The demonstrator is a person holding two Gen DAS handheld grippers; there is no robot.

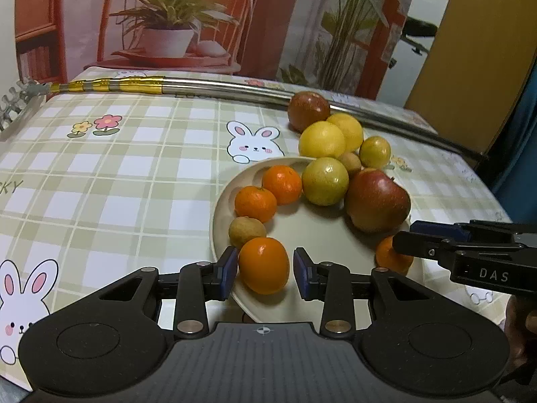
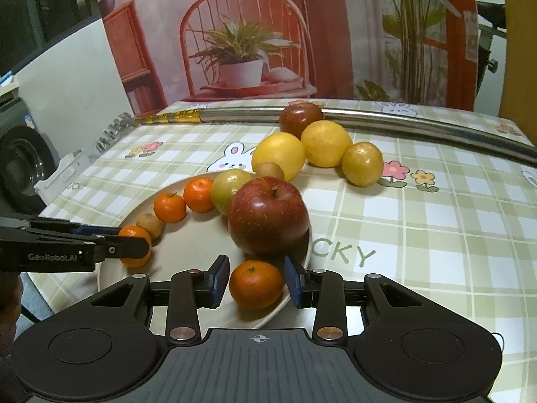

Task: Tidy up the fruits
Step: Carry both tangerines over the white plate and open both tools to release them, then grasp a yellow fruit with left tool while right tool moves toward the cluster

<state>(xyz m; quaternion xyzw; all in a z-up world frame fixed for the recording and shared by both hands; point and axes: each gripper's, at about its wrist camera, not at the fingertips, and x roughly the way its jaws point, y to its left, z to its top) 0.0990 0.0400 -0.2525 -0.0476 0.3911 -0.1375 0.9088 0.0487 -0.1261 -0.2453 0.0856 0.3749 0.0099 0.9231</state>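
**Two grippers bracket tangerines at the near rim of a fruit plate**

The left gripper [image 1: 265,267] straddles a tangerine [image 1: 263,265] on the near edge of a cream round plate [image 1: 220,201]; its blue pads sit just beside the fruit on both sides, a thin gap showing on the right, so whether they press on it cannot be told. The right gripper [image 2: 256,280] frames a second tangerine [image 2: 256,288] at the plate's near rim, its jaws narrow, with slivers of space visible on both sides of the peel; a firm grip cannot be confirmed there either. In the right wrist view the left gripper's fingers reach in from the left edge across the first tangerine.

Along the plate's far curve lie two more tangerines [image 1: 268,193], a small brownish fruit [image 1: 246,231], a yellow-green citrus [image 1: 325,181] and a large red apple [image 2: 268,216]. Beyond the rim, on the cloth, sit two lemons [image 2: 298,152], a smaller yellow fruit [image 2: 362,164] and a dark red apple [image 2: 300,119].

The table wears a green-and-white checked tablecloth [image 1: 117,184] printed with rabbits and flowers. A metal pole [image 1: 214,85] with gold-taped sections lies across its far edge. Behind stands a printed backdrop [image 2: 241,33] of an orange chair and potted plants
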